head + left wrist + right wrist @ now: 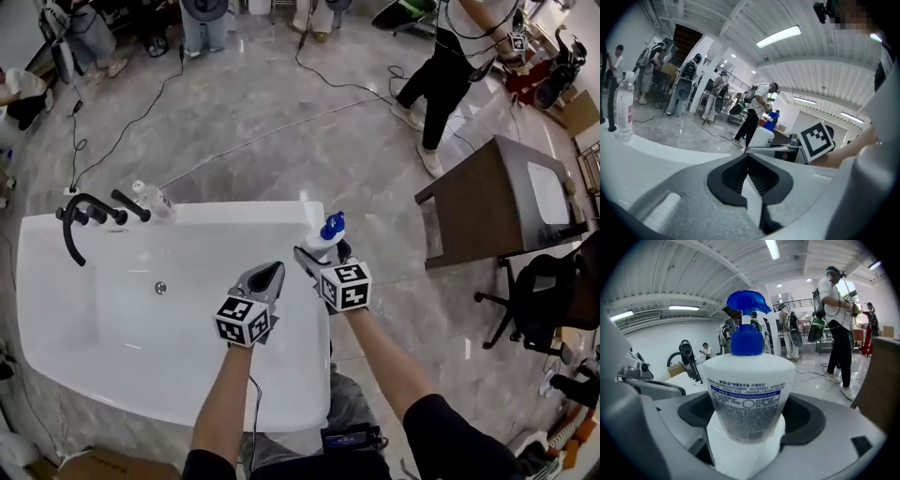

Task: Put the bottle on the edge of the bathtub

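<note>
A white bottle (324,238) with a blue pump top stands upright on the far right corner of the white bathtub's rim (234,214). My right gripper (321,251) reaches in from the near side, its black pads against both sides of the bottle (747,394), which rests on the glossy rim. My left gripper (272,274) hovers over the tub's right side, a little left of the bottle, with its jaws shut and nothing between them (748,157). The left gripper view shows the bottle (761,138) just past its tips.
A black faucet (80,220) and a clear water bottle (155,202) stand at the tub's far left corner. A dark table (487,197) and an office chair (544,291) stand to the right. A person (450,66) stands beyond, with cables on the floor.
</note>
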Demonstrator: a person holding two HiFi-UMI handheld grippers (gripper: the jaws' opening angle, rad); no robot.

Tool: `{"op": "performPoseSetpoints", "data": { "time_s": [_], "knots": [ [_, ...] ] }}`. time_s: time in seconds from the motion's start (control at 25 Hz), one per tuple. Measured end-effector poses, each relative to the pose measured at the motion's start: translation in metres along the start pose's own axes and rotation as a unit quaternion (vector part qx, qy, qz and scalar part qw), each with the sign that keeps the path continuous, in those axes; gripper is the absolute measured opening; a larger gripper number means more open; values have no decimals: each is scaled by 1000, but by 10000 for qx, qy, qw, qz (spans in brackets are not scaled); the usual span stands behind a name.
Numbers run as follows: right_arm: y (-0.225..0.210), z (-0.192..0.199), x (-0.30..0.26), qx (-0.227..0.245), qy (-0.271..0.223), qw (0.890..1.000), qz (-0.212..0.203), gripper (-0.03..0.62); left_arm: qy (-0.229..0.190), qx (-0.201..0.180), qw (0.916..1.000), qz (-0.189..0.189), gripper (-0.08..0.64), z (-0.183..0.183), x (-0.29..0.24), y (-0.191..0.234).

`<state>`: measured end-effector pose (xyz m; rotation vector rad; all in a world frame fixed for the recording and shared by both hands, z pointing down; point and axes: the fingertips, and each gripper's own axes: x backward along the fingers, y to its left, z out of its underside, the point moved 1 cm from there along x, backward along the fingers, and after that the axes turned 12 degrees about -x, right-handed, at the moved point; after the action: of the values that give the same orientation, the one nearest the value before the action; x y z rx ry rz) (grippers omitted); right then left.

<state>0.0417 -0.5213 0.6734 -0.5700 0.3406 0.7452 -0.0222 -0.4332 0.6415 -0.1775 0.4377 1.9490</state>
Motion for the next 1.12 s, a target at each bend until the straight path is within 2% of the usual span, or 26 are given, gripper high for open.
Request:
{"op": "performPoseSetpoints", "data": {
  "time_s": [0.2, 0.48, 0.68, 1.12],
  "knots": [
    [-33, -11, -68, 431, -262, 9987, 5, 453, 65, 13, 9993, -365, 9, 16, -55, 36],
    [-55, -18, -128, 740, -419, 9963, 105, 453, -126, 159, 9978, -633, 9, 12, -81, 62],
    [-59, -18, -144, 852, -477, 9949, 250, 453, -170, 206, 9972, -699, 9, 14, -82, 68],
    [-55, -17, -146, 1023, -587, 9927, 243, 454, -77, 313, 9963, -799, 9, 28, -68, 70]
  ]
}}
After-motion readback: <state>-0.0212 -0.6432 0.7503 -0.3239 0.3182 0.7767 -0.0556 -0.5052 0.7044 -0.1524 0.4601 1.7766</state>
